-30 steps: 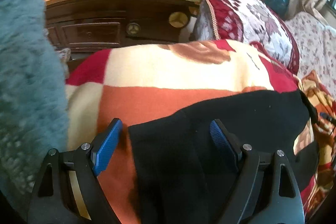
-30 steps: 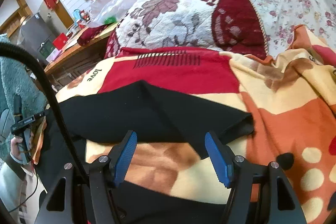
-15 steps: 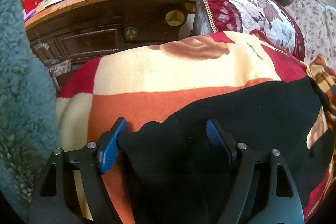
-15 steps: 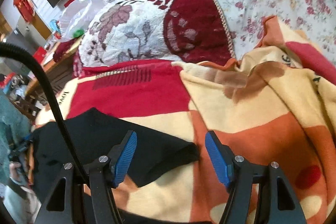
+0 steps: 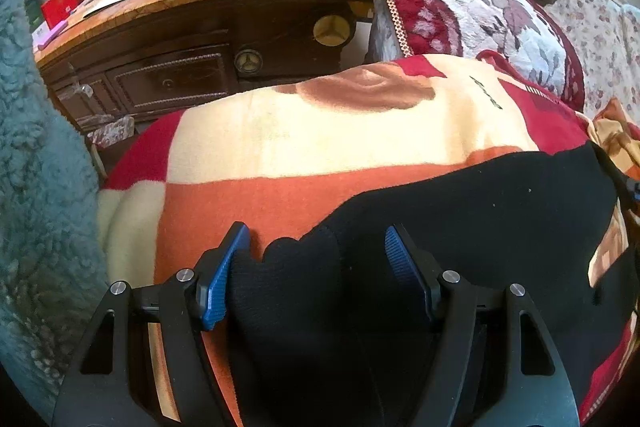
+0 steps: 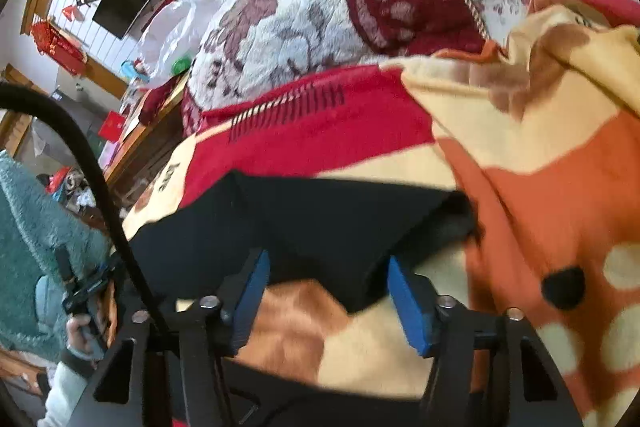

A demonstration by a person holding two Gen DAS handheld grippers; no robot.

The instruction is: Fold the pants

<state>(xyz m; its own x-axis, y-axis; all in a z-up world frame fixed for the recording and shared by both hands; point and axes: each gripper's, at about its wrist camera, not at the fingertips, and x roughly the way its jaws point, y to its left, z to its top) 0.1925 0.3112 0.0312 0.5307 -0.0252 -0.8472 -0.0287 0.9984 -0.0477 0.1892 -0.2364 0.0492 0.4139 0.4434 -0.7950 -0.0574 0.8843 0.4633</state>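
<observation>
Black pants point(image 5: 460, 227) lay flat on checked blanket point(image 5: 320, 131). Left gripper point(image 5: 316, 259) jaws apart, just closing, straddled waistband edge, pads not pressing. Right gripper point(image 6: 326, 291) jaws apart, just closing around leg hem, not yet pinching. Blanket bore word "love" point(image 6: 167, 177).

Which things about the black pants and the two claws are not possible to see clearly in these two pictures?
- Left wrist view: the near part of the black pants is cut off by the bottom edge and hidden behind the left claw.
- Right wrist view: motion blur hides whether the right claw touches the cloth edge.
- Right wrist view: the lower dark strip is too blurred to identify.
- Both views: the pants' full shape.
</observation>
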